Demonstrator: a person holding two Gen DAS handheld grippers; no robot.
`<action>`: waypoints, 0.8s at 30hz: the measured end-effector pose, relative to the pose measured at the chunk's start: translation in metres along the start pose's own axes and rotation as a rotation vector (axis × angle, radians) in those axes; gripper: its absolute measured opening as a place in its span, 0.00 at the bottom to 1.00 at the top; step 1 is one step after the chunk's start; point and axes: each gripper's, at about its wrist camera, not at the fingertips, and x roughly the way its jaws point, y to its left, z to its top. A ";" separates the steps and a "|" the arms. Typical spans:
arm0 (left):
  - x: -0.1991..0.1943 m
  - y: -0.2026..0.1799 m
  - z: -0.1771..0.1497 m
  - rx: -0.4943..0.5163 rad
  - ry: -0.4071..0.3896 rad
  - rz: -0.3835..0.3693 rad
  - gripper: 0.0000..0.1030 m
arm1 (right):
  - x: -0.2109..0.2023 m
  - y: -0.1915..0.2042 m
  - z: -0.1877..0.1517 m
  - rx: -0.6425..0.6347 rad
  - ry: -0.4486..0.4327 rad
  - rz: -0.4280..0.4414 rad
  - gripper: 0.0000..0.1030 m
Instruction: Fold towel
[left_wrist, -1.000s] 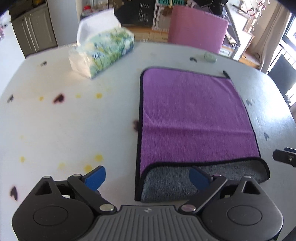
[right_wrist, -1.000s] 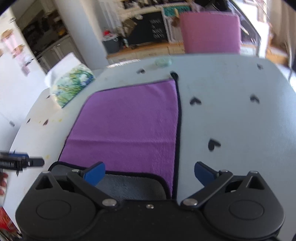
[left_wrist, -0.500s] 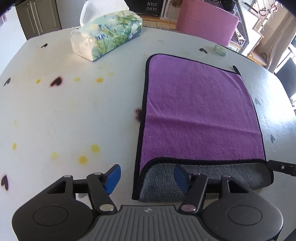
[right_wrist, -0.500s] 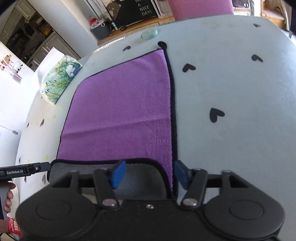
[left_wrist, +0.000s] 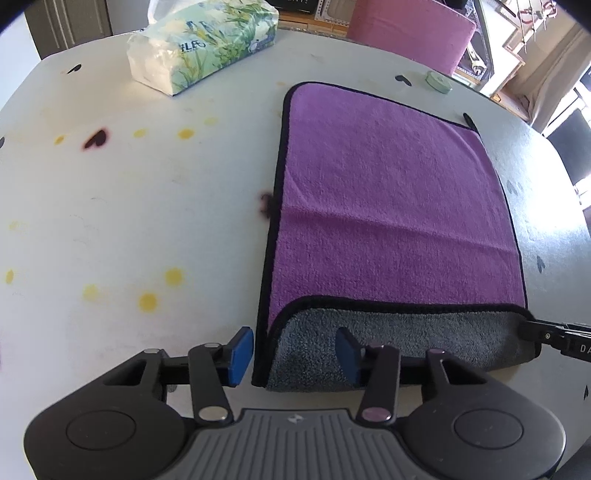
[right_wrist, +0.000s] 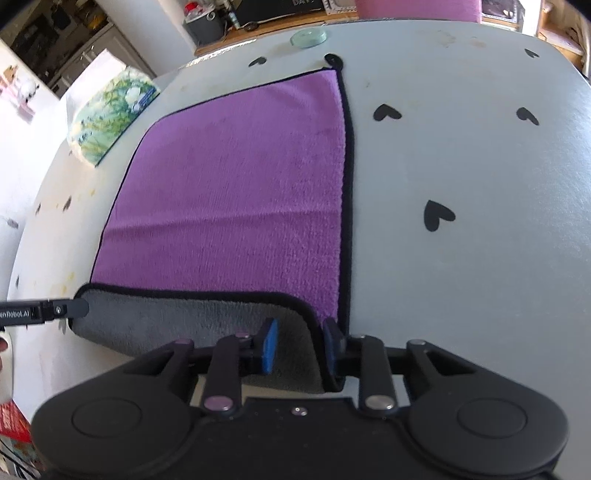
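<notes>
A purple towel (left_wrist: 391, 206) with black trim lies flat on the white table (left_wrist: 129, 206). Its near edge is turned back and shows the grey underside (left_wrist: 406, 336). My left gripper (left_wrist: 293, 354) straddles the near left corner of that grey fold, its jaws partly closed with a gap left. In the right wrist view the same towel (right_wrist: 236, 192) shows, and my right gripper (right_wrist: 301, 345) straddles the near right corner of the grey fold (right_wrist: 184, 325), its jaws narrowly apart around the cloth. Each gripper's tip shows in the other's view.
A tissue pack (left_wrist: 199, 44) lies at the far left of the table. A small green round lid (left_wrist: 437, 81) sits beyond the towel. A pink chair (left_wrist: 410, 33) stands behind the table. Black heart stickers (right_wrist: 436, 214) and yellow spots (left_wrist: 147, 301) mark the tabletop.
Both grippers have come down and forward onto the towel's folded near corners. Their jaws have closed in from wide open to a narrow gap.
</notes>
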 end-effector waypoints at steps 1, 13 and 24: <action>0.001 0.000 0.000 0.001 0.006 0.000 0.49 | 0.000 0.001 0.000 -0.012 0.005 -0.001 0.23; 0.004 -0.005 -0.003 0.054 0.026 0.022 0.04 | 0.000 0.009 -0.002 -0.090 0.024 -0.027 0.07; -0.026 -0.007 0.003 0.074 -0.078 0.035 0.04 | -0.023 0.023 0.001 -0.177 -0.071 -0.039 0.04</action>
